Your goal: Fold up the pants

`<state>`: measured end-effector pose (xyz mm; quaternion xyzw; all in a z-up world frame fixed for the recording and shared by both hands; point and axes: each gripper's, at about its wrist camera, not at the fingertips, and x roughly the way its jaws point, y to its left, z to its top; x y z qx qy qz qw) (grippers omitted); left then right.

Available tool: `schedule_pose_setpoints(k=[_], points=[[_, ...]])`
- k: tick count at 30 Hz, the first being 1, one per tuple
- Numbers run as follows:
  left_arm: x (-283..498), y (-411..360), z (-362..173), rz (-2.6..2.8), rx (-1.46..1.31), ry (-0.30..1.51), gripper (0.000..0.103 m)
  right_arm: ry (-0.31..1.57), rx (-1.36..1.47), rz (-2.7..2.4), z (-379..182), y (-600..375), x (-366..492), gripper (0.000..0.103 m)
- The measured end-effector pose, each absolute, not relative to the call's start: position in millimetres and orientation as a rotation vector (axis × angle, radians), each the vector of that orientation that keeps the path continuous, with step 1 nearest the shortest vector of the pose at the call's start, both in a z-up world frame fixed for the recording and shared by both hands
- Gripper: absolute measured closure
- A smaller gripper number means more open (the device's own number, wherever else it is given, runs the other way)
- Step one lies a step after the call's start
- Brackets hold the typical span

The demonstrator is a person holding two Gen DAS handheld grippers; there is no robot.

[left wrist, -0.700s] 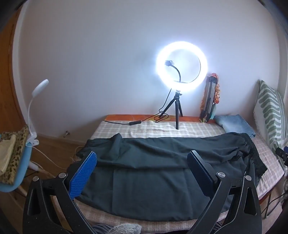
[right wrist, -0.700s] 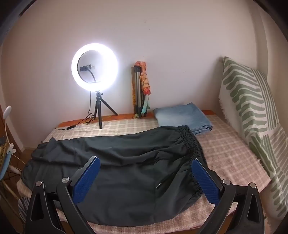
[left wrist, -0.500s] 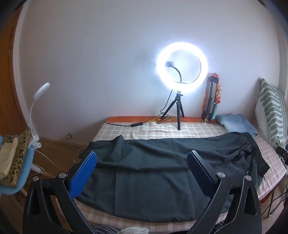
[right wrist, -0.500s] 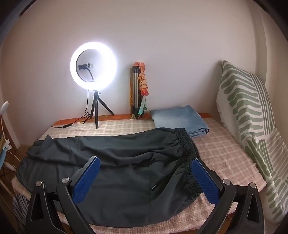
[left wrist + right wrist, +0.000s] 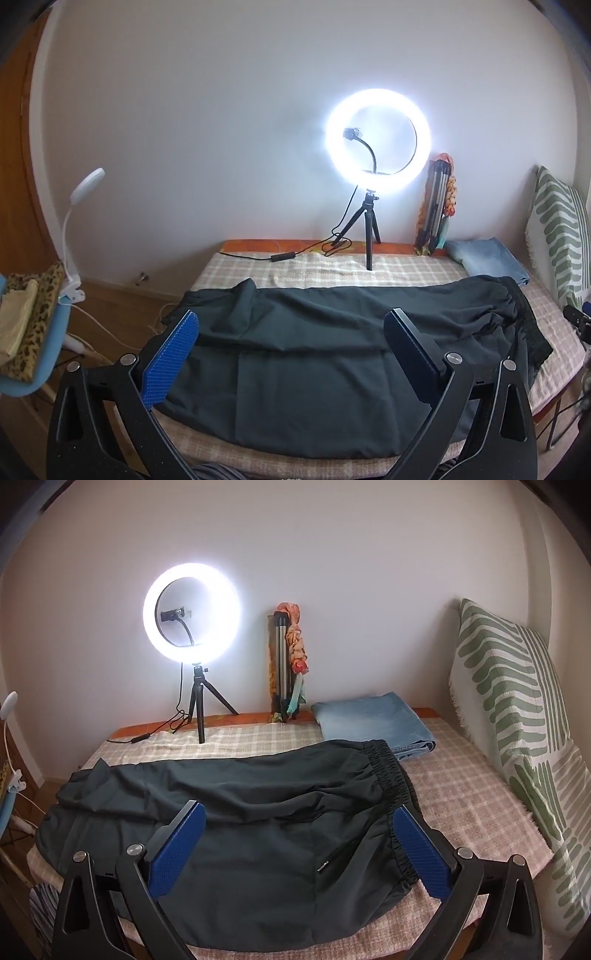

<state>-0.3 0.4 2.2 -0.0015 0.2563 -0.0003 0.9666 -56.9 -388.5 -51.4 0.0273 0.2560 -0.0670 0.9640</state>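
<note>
Dark green pants (image 5: 332,354) (image 5: 258,834) lie spread sideways across the checked bedcover (image 5: 406,269) (image 5: 461,797), one leg laid over the other. The elastic waistband (image 5: 391,775) is at the right and the leg ends (image 5: 221,299) at the left, near the bed's left edge. My left gripper (image 5: 291,336) hangs open above the near edge of the legs, touching nothing. My right gripper (image 5: 299,830) is open too, held above the hip part beside the waistband, with nothing between its blue pads (image 5: 177,849).
A lit ring light on a small tripod (image 5: 369,229) (image 5: 197,705) stands at the back with its cable trailing left. A folded tripod with a scarf (image 5: 288,664), folded light-blue jeans (image 5: 373,723) and a green-patterned pillow (image 5: 517,716) sit back right. A chair with a clip lamp (image 5: 37,314) stands left.
Both grippers have drawn back and risen a little from the bed, so the pants and ring light sit lower and smaller in view. The pants have not moved.
</note>
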Motion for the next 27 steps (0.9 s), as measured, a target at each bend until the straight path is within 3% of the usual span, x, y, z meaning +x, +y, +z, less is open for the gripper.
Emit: schedule_pose_setpoints(k=[27], points=[[-6,7,6,0.012,-0.014,0.507,0.002,0.508,0.031,-0.112,-45,-374,-60,0.000]])
